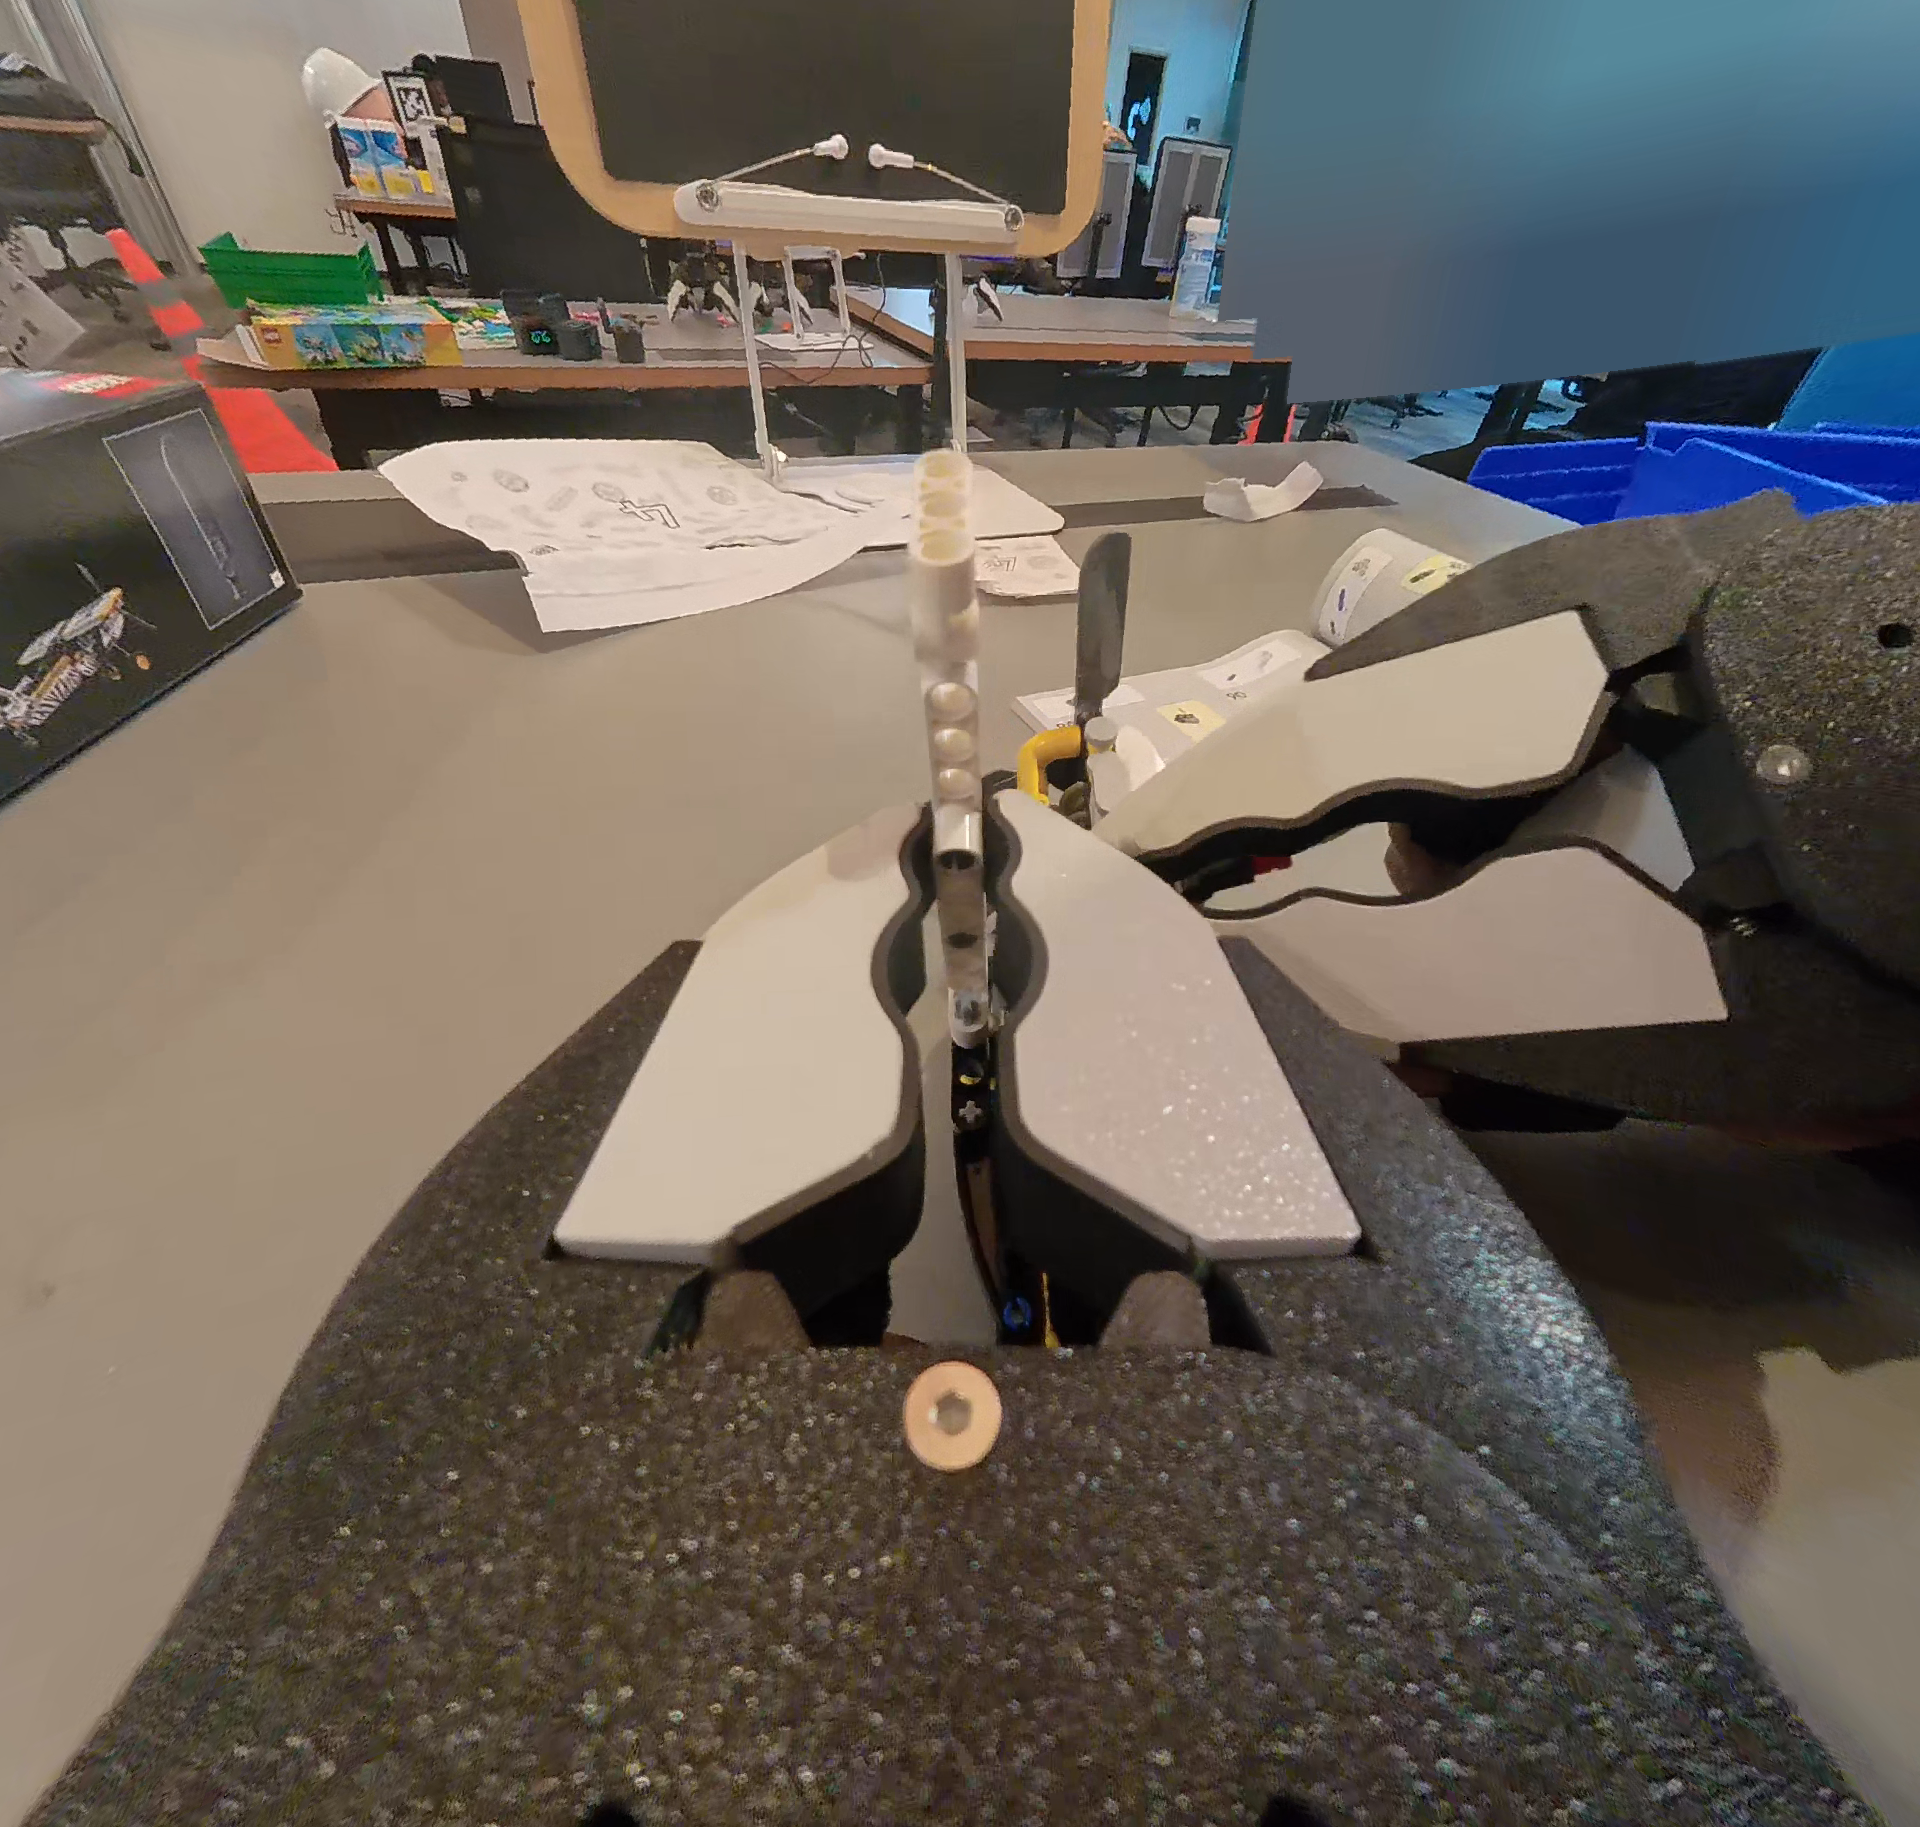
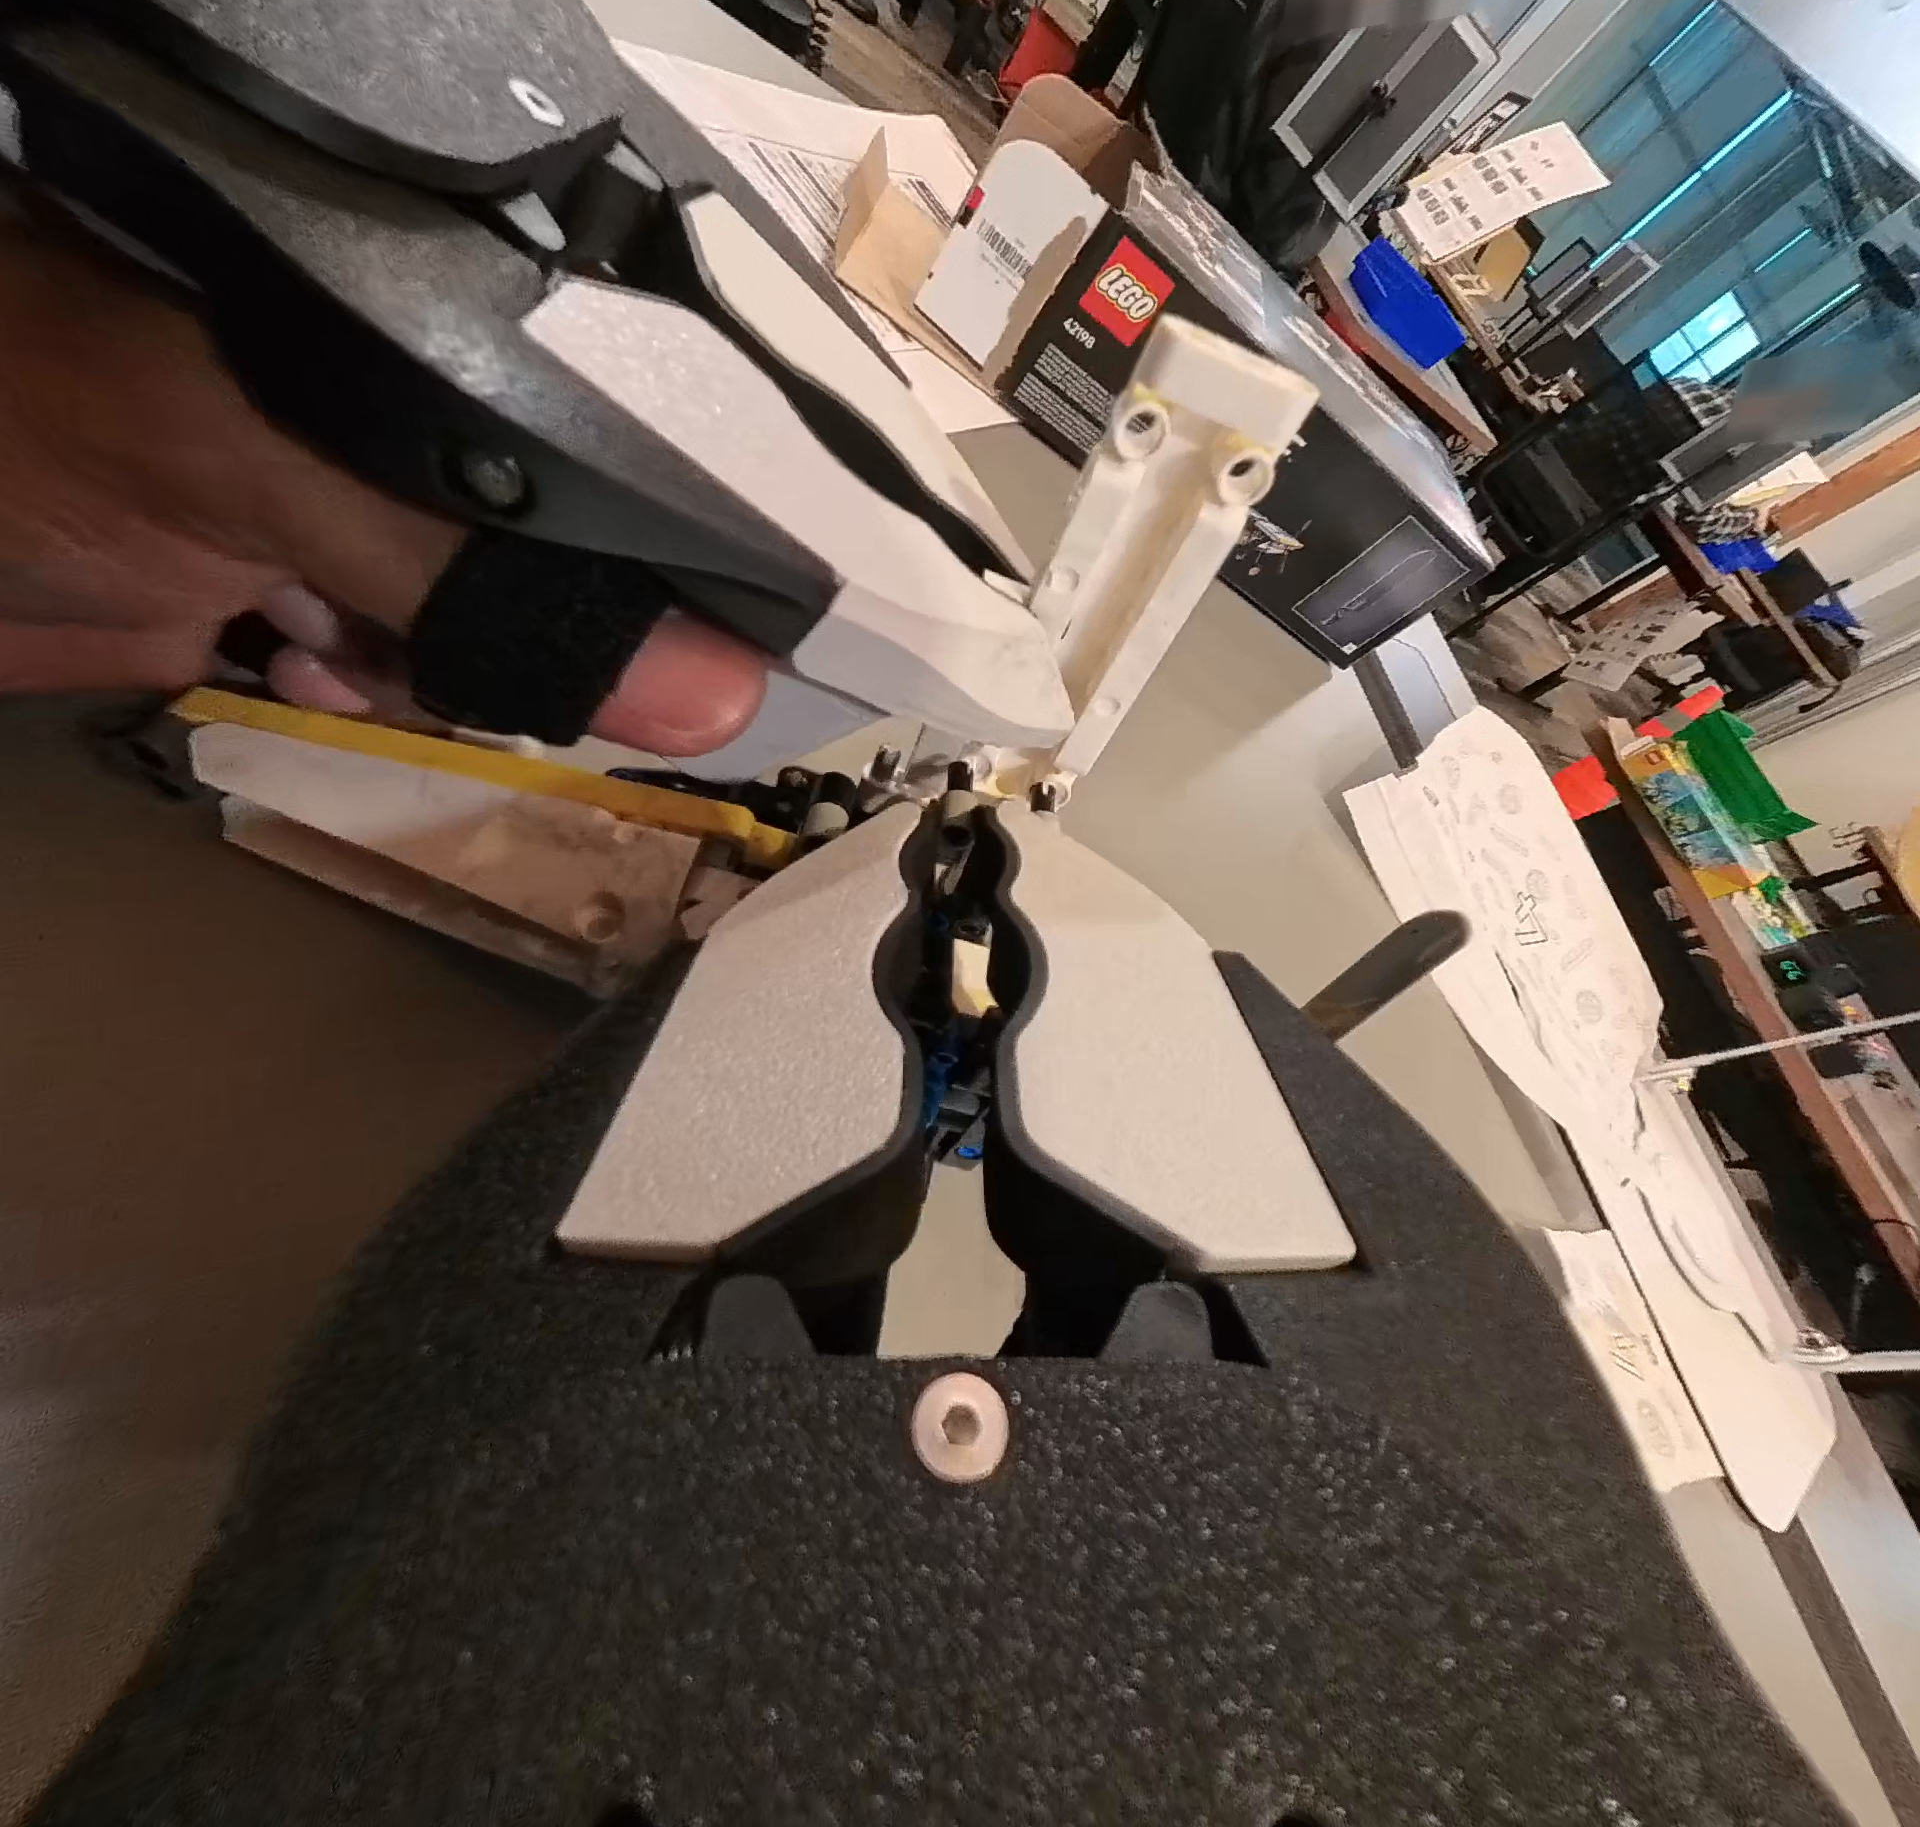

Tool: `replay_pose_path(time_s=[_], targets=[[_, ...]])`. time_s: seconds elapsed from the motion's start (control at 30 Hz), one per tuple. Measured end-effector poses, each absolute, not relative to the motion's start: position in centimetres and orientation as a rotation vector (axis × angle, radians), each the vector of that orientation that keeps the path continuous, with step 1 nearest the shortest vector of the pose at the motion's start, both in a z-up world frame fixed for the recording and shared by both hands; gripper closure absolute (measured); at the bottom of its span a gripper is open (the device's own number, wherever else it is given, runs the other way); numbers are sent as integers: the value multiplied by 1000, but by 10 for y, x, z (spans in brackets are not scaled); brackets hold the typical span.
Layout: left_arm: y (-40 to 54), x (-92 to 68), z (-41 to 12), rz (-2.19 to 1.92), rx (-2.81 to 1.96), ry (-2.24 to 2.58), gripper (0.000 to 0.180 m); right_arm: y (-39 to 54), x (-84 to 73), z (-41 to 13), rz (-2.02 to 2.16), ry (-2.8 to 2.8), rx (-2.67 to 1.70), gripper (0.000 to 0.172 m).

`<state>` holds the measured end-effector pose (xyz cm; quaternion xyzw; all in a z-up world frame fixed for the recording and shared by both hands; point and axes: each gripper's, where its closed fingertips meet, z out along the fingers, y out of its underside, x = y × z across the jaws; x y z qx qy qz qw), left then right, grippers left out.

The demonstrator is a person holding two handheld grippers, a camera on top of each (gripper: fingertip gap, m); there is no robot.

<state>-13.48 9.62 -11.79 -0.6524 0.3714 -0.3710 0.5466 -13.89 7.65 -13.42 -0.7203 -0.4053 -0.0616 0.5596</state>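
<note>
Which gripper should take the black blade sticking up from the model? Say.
Probably right. The right gripper sits just beside the black blade, while the left gripper is clamped on the white beam.

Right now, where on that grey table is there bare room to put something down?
Bare grey table lies between the black box, the printed sheets and the left claw. It is crowded on the right, where the right claw, booklet and blue bins sit close.
</note>
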Motion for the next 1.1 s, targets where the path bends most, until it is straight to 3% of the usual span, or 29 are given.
replay_pose_path(time_s=[0.43,0.93,1.1], targets=[[106,-143,-110,-1113,-1518,776,171,75,-151,-113,-460,-1006,-1492,170],[110,-141,-112,-1155,-1551,747,171,70,-140,-120,-362,-974,-1576,167],[110,-141,-113,-1145,-1555,745,171,76,-133,-123,-256,-909,-1653,156]])
